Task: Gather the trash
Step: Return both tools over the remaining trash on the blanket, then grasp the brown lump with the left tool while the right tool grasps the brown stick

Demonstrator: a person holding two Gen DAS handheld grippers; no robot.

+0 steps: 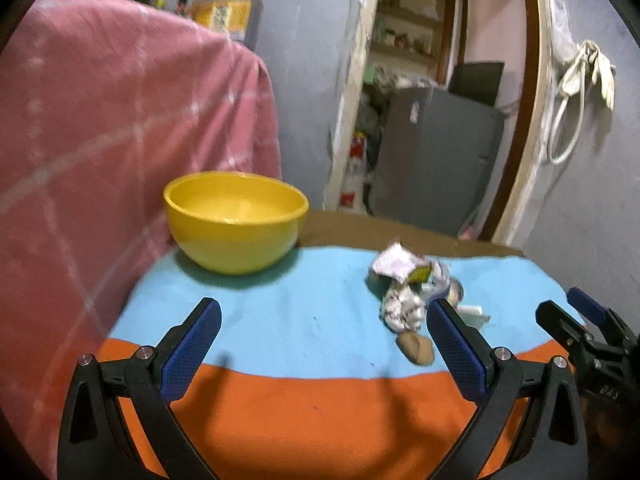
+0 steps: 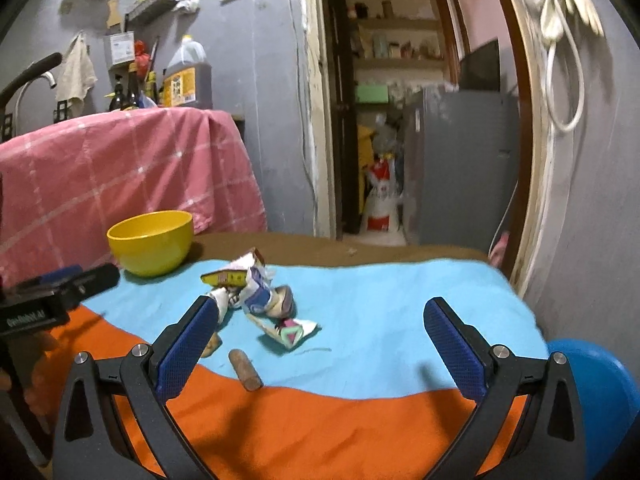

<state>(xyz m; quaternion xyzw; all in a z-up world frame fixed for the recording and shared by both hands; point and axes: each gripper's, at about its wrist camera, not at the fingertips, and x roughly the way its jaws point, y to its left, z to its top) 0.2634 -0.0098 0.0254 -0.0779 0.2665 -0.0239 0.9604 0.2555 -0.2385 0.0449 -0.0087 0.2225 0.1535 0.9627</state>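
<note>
Grey-walled room, open doorway behind into a pantry with shelves and a grey fridge [image 2: 464,160]. Bench in front of me is covered by a cloth [image 1: 304,320], blue at the far half, orange at the near half. A pink checked sheet [image 1: 120,140] drapes over something tall just beside the bench on the left, with a big oil jug [image 2: 188,76] behind it. Yellow bowl [image 1: 236,220] sits upright at the far-left corner of the blue area; what I see of its inside looks bare. Trash pile [image 2: 256,292] lies mid-bench on the blue: crumpled paper wrappers, a flattened yellow carton piece, and a torn packet toward the near side. A brown cylindrical stub [image 2: 245,369] lies apart from the pile, near the blue/orange border. A tan lump [image 1: 416,348] sits near the pile's near edge. My left claw [image 1: 324,344] is spread wide, nothing between the jaws, hovering over the near part of the cloth between bowl and pile. My right claw [image 2: 320,340] is also spread wide and holding nothing, to the right of the left one, with the trash near its left finger. Neither claw touches any trash. Blue round object [image 2: 592,392] at the right edge below bench level; can't tell what it is.
</note>
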